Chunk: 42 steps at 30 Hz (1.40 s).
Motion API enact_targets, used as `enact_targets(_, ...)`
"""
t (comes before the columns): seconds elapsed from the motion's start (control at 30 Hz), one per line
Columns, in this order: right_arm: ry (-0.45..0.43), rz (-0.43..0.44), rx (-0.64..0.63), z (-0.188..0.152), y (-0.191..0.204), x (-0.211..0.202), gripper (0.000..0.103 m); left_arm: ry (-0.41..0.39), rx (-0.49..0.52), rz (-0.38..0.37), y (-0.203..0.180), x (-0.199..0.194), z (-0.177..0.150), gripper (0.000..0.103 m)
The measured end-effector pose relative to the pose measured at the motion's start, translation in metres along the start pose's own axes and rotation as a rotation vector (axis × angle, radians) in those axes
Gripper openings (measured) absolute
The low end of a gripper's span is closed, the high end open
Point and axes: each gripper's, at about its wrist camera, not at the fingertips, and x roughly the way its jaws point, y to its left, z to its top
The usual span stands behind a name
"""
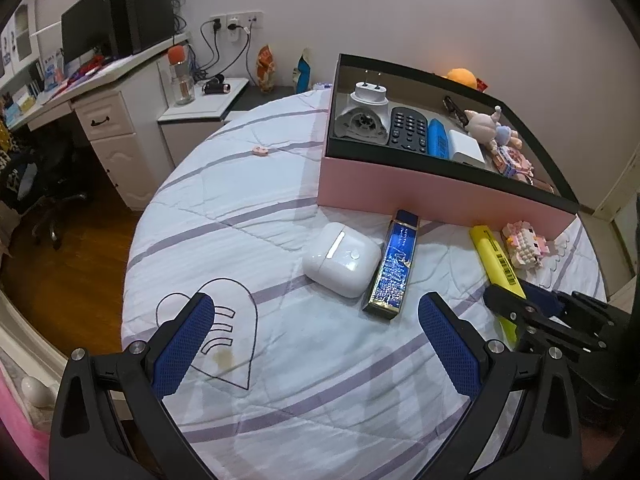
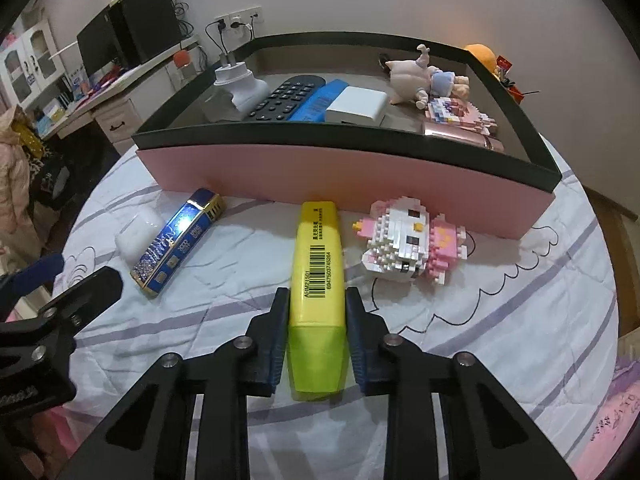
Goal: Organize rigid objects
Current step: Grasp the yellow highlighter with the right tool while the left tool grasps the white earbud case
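Observation:
My right gripper (image 2: 317, 300) is shut on a yellow highlighter (image 2: 318, 264) that lies on the bed, its far end against the pink box (image 2: 320, 176). The highlighter also shows in the left wrist view (image 1: 496, 260). My left gripper (image 1: 316, 312) is open and empty above the bedsheet, just short of a white earbud case (image 1: 340, 258) and a blue lighter (image 1: 394, 260). A pink-and-white brick figure (image 2: 408, 240) lies right of the highlighter. The box holds a plug adapter (image 1: 366, 114), a remote (image 1: 408, 130), a blue item (image 1: 438, 138), a white block (image 1: 466, 148) and a doll (image 2: 424, 76).
A small pink item (image 1: 261, 150) lies far back on the bed. A white desk (image 1: 100, 92) with a monitor, and a nightstand (image 1: 200, 116) with a bottle, stand to the left. A wooden floor (image 1: 64, 272) lies below the bed's left edge.

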Motion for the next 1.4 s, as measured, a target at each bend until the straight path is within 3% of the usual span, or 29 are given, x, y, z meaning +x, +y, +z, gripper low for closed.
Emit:
enact_targets(0.23,0.004,0.048,0.037,-0.009,-0.012,-0.011,0.027,0.015,-0.007,-0.017,0.0,0.008,-0.001,0.103)
enact_targets(0.43,0.01,0.053,0.04,-0.012,-0.017,-0.015,0.027,-0.002,-0.052,0.026,0.016,0.014,0.005,0.103)
enact_targets(0.57,0.012,0.054,0.038,-0.011,-0.015,-0.012,0.027,0.001,-0.014,0.063,0.017,0.027,0.011,0.103)
enact_targets(0.73,0.016,0.051,0.035,-0.01,-0.013,-0.01,0.027,0.023,0.065,0.056,0.007,0.043,0.014,0.103)
enact_targets(0.87,0.018,0.049,0.034,-0.009,-0.013,-0.01,0.027,0.025,0.061,0.037,0.008,0.051,0.02,0.102)
enact_targets(0.97,0.017,0.049,0.033,-0.009,-0.014,-0.011,0.027,0.017,0.069,0.008,0.008,0.054,0.024,0.091)
enact_targets(1.2,0.013,0.06,0.036,-0.007,-0.015,-0.014,0.027,-0.006,0.034,-0.039,0.017,0.049,0.025,0.047)
enact_targets(1.3,0.008,0.066,0.038,-0.007,-0.015,-0.016,0.027,-0.01,-0.018,-0.074,0.028,0.044,0.022,0.044)
enact_targets(1.4,0.0,0.071,0.039,-0.006,-0.016,-0.019,0.027,-0.02,-0.011,-0.058,0.027,0.04,0.018,0.044)
